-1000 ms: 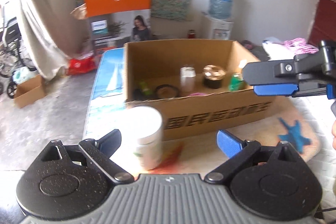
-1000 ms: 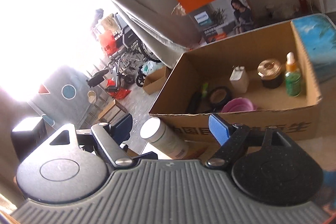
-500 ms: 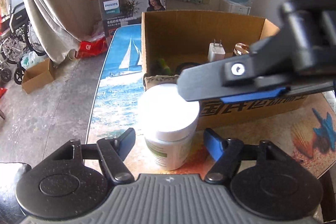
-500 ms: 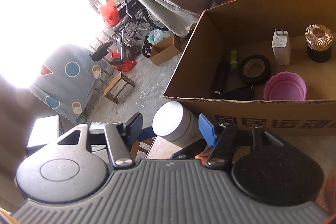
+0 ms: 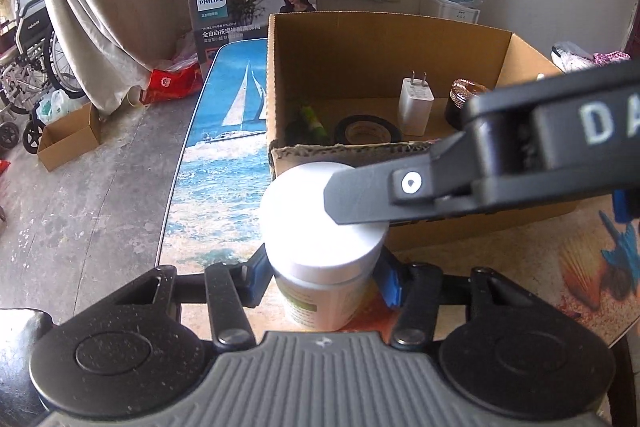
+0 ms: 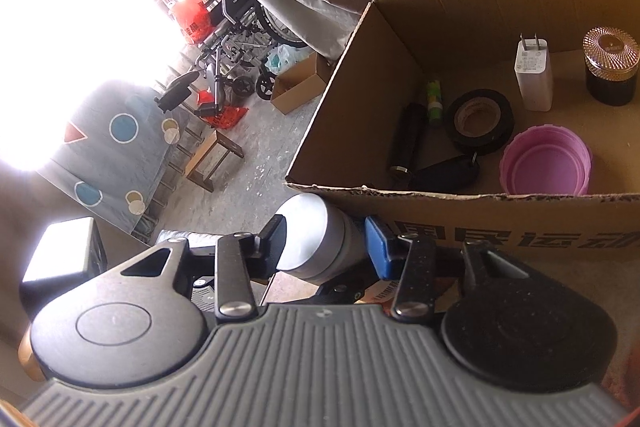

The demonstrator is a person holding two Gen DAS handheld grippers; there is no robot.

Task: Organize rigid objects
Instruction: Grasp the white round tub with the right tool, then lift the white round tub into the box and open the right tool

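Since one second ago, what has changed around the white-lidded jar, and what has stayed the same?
Both grippers came in on the white-lidded jar. The left gripper now brackets its body below the lid, and the right gripper brackets its lid from the side. Both jaws, wide before, are closing on it. The jar stays upright on the table in front of the cardboard box, whose contents have not moved.

both grippers angled downward, left gripper (image 5: 322,281) and right gripper (image 6: 326,245) jaws closing
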